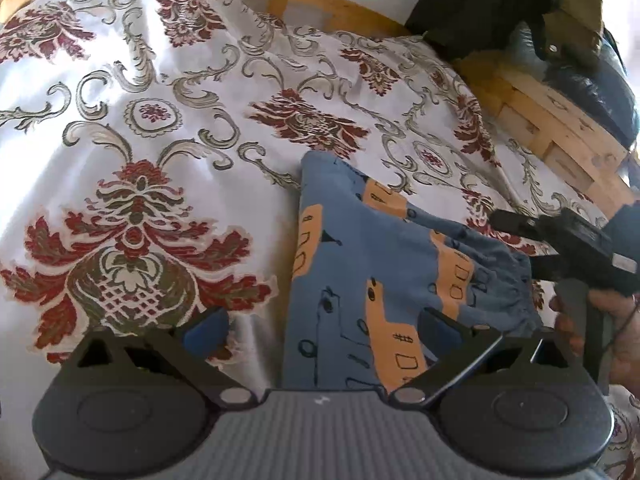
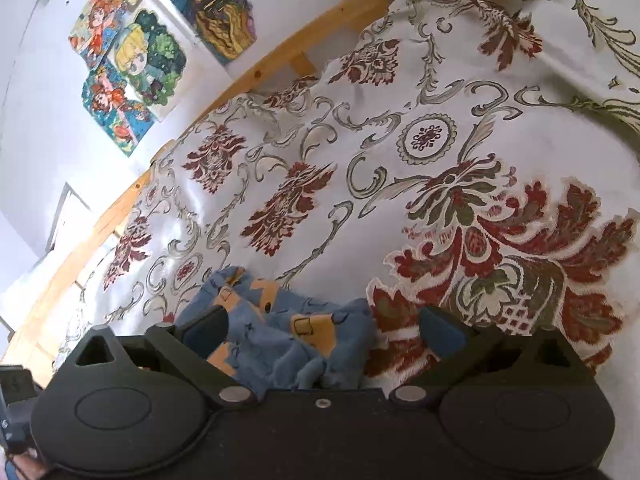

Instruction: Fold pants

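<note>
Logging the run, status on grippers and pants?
Left gripper open, right gripper open, neither gripping. Blue pants folded on the patterned bedspread. Nothing in the way.

floral bedspread (image 1: 168,128) | wooden bed frame (image 2: 256,76) | cartoon pictures (image 2: 132,64) on wall | dark bags (image 1: 552,20)

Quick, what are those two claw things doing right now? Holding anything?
Left gripper: jaws open, holding nothing, over the blue pants.
Right gripper: jaws open, holding nothing, above the bunched pants.
</note>
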Demonstrator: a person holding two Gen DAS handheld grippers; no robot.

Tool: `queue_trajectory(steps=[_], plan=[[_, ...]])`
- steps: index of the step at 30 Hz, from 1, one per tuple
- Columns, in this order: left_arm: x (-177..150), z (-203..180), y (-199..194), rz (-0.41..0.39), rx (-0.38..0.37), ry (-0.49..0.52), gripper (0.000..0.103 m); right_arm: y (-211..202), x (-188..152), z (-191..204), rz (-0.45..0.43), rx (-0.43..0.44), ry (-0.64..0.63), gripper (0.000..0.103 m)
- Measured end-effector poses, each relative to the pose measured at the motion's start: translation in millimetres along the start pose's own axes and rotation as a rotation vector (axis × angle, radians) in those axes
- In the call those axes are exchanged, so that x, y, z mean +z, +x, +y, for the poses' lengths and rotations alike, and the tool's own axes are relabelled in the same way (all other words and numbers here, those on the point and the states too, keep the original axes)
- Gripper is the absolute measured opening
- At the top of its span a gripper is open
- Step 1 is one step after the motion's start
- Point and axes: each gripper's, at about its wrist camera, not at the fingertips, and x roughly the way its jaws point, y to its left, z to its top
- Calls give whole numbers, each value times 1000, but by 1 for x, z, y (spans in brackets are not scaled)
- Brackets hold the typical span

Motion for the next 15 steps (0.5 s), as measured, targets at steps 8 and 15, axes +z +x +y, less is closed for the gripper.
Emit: queue_trajectory(steps=[8, 15], plan=[[-2, 0, -1, 3, -33, -5, 103, -2, -15, 0, -53, -91, -39, 72], [-2, 2, -3, -5, -40, -19, 87, -4, -22, 5, -64, -135, -69, 48]])
